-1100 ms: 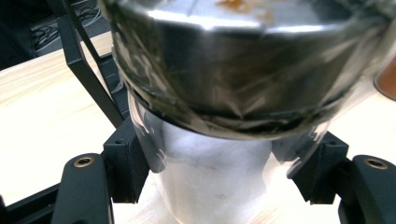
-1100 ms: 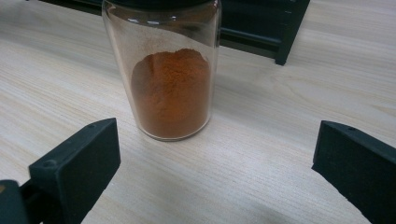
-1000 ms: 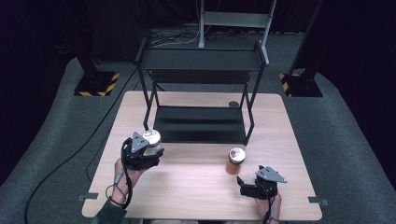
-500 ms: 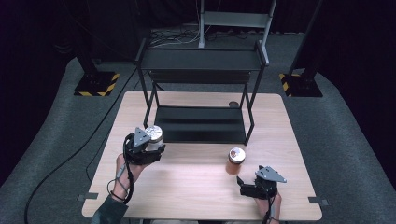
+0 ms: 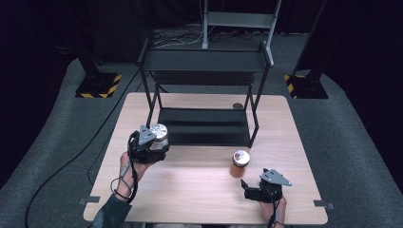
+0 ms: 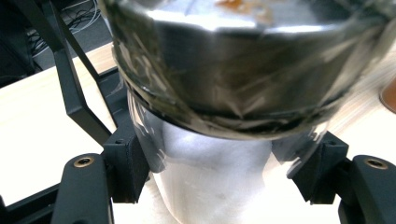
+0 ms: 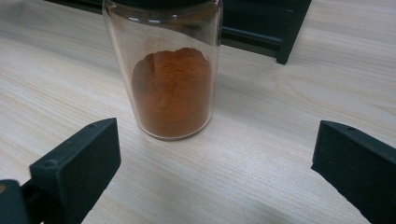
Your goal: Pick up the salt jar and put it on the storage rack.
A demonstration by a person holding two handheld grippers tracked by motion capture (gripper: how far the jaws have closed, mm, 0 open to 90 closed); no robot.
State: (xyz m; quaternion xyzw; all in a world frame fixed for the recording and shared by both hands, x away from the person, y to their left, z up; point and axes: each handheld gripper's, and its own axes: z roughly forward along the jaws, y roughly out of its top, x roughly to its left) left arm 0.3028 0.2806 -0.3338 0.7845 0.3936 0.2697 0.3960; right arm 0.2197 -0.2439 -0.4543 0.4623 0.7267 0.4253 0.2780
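My left gripper [image 5: 156, 141] is shut on a clear glass jar [image 5: 159, 133] with a silver lid, held just off the rack's front left corner. In the left gripper view the jar [image 6: 219, 93] sits close up, and both pads [image 6: 126, 163] press on its glass wall. A second jar [image 5: 239, 164], part full of orange powder, stands upright on the table right of centre. My right gripper [image 5: 248, 187] lies just in front of it near the table's front edge. Its jaws stand wide open, and the powder jar [image 7: 170, 84] is ahead of them, not between them.
A black metal rack with a low shelf [image 5: 204, 126] and a top shelf [image 5: 204, 61] stands across the back of the wooden table [image 5: 190, 194]. A small dark round object [image 5: 237, 106] lies by its right rear leg. Cables trail off the left edge.
My left gripper has carried the silver-lidded jar a little farther from the person, toward the rack. The right gripper and the powder jar have kept still.
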